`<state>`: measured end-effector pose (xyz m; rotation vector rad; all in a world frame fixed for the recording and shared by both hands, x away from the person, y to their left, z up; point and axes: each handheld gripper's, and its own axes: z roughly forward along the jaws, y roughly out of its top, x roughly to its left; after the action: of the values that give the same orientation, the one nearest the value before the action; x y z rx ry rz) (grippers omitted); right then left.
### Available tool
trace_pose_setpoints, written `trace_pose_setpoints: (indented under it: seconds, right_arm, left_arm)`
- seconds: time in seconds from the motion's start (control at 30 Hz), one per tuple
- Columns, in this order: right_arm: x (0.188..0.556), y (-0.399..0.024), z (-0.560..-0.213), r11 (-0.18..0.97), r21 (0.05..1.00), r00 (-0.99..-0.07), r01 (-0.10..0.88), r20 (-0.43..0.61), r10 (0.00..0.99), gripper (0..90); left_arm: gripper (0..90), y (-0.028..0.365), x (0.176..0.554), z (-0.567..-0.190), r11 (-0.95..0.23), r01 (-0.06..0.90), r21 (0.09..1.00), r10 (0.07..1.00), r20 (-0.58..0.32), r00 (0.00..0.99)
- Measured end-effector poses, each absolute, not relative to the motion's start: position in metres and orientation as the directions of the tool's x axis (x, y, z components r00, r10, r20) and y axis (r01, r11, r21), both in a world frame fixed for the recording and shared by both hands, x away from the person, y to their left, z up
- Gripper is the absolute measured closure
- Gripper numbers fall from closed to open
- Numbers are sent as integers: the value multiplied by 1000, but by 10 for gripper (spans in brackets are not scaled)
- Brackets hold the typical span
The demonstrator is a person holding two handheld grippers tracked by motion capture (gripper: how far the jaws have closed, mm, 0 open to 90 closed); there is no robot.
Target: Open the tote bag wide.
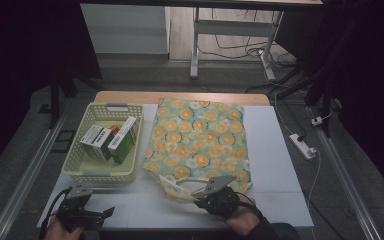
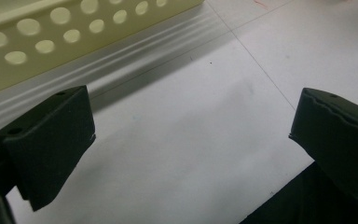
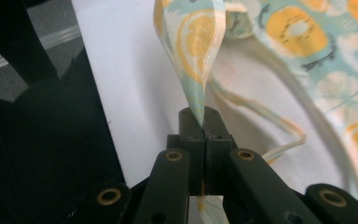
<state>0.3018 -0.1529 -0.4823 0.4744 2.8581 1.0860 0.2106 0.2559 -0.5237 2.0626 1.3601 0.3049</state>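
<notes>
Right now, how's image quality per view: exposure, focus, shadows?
High view: dim, dark surroundings, soft detail on the basket and orange-print bag. Left gripper view: bright table, striped shadow under the basket wall, near jaws soft. Right gripper view: bag handle sharp, bag behind blurred, glare on the dark left side.

White table (image 1: 280, 165) carries a perforated basket (image 1: 78, 162) and patterned bag (image 1: 200, 140)

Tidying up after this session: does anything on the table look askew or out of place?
Only the boxes in the basket: they lean tilted against one another instead of lying flat. The bag lies flat, its handle pinched in the right claw. Nothing looks spilled or damaged.
</notes>
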Motion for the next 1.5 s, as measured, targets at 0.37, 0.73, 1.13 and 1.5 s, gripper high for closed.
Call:
trace_pose_setpoints:
  seconds: [0.37,0.73,1.13,1.5]
  right_arm:
    - [323,-154,-465,681,676,-948,280,83,308,891]
    - [350,-148,-439,673,694,-947,257,43,318,891]
    - [393,-148,-426,642,709,-928,290,46,369,891]
    - [431,-143,-416,620,719,-911,315,45,411,891]
  left_arm:
    - [0,257,211,-524,-255,738,624,886,-155,437]
    - [0,257,211,-524,-253,739,624,886,-158,437]
    - [0,258,212,-524,-248,742,623,885,-167,435]
    - [0,258,212,-524,-248,742,623,883,-169,437]
